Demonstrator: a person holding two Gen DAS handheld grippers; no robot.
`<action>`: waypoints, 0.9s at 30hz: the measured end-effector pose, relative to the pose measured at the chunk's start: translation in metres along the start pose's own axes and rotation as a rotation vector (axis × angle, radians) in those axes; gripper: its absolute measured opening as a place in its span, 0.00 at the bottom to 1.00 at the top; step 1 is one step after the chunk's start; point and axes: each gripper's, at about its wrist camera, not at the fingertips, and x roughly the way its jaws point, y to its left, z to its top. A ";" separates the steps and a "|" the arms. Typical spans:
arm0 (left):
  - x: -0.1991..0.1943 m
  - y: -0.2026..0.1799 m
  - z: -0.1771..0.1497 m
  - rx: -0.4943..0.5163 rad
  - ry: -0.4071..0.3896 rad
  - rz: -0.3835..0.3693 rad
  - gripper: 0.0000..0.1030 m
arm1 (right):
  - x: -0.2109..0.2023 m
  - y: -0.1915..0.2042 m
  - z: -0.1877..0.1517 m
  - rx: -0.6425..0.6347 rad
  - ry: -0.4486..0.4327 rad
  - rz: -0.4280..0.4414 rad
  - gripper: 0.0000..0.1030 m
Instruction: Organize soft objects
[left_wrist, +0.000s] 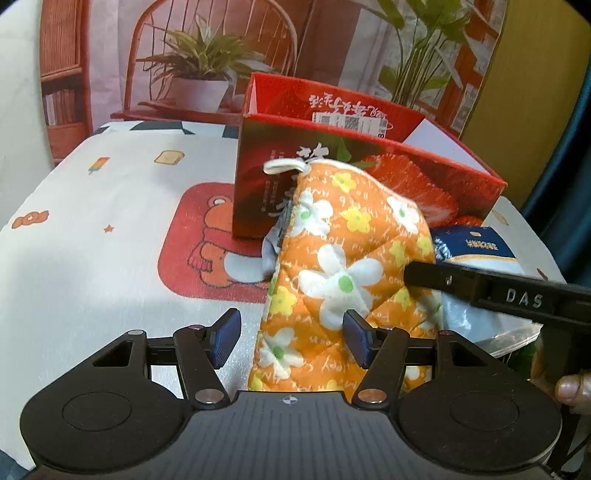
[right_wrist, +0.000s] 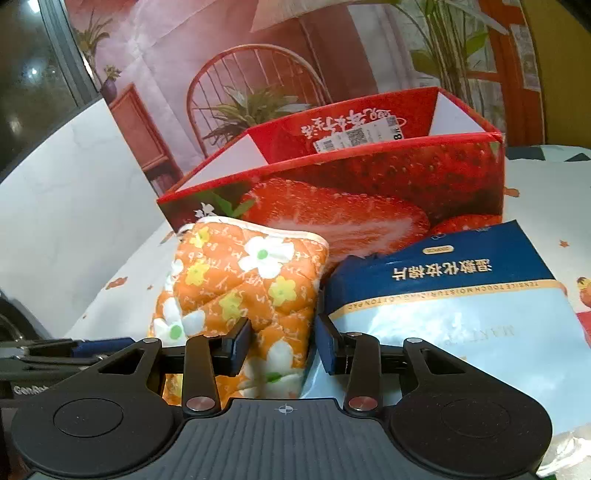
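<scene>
An orange quilted oven mitt (left_wrist: 332, 258) with white and yellow flowers stands tilted in front of the red strawberry box (left_wrist: 424, 177). My right gripper (right_wrist: 282, 343) is shut on the lower part of the mitt (right_wrist: 240, 288), one pad on each side. In the left wrist view one black finger (left_wrist: 424, 275) of that gripper lies against the mitt's near face, and the other is hidden behind it. My left gripper (left_wrist: 291, 341) is open low around the mitt's bottom edge. Its right pad (left_wrist: 356, 343) is by the fabric and its left pad (left_wrist: 225, 339) is apart from it.
A blue and pale packet of cotton pads (right_wrist: 443, 314) lies right of the mitt, leaning on the open-topped box (right_wrist: 351, 192). A pale grey cloth (left_wrist: 269, 254) shows behind the mitt. The tablecloth (left_wrist: 110, 240) carries a bear print. A person's fingertip (left_wrist: 572, 387) shows at the right edge.
</scene>
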 end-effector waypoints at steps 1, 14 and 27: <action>0.002 0.000 -0.001 -0.003 0.004 0.000 0.62 | 0.000 0.002 0.002 -0.011 -0.004 0.002 0.39; 0.012 -0.003 -0.007 -0.015 -0.043 -0.008 0.26 | 0.003 0.004 0.001 -0.026 -0.012 0.031 0.23; -0.002 0.000 -0.006 -0.030 -0.116 0.014 0.15 | -0.017 0.019 -0.015 -0.088 -0.027 0.060 0.15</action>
